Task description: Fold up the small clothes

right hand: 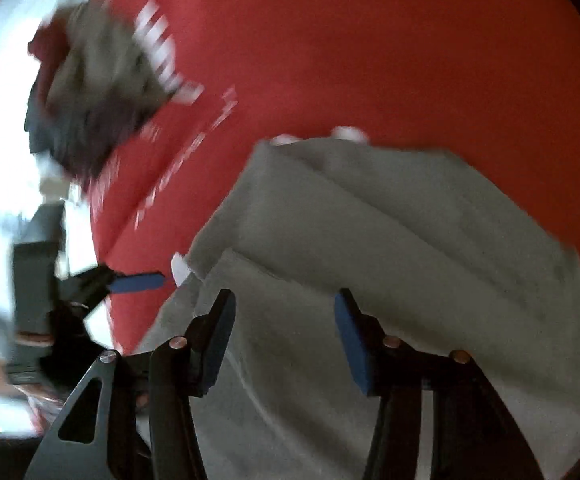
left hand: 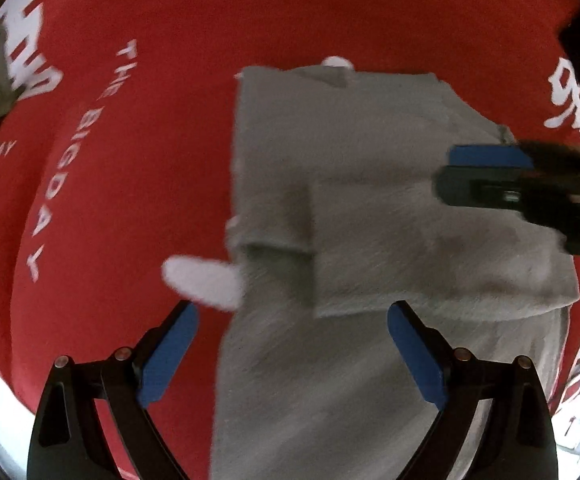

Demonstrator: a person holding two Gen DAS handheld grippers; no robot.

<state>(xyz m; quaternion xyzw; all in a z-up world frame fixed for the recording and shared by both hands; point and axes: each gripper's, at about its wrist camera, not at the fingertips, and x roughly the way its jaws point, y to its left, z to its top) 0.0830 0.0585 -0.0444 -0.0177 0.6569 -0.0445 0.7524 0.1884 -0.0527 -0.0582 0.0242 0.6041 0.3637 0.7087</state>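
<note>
Grey garment (left hand: 370, 208) part-folded on red cloth (left hand: 129, 160); left gripper (left hand: 290, 344) and right gripper (right hand: 285, 336) wide, empty, above its near edge.

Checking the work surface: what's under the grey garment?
The grey garment lies on a red cloth with white lettering, which shows around its edges. Whatever sits beneath the cloth is covered. White bits poke out at the garment's edge.

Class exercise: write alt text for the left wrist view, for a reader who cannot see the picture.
A partly folded grey garment lies on a red cloth with white lettering, a white tag sticking out at its left edge. The left claw hangs open above the garment's near end, holding nothing. The right claw reaches in from the right over the garment's edge; its jaws cannot be made out here.
</note>
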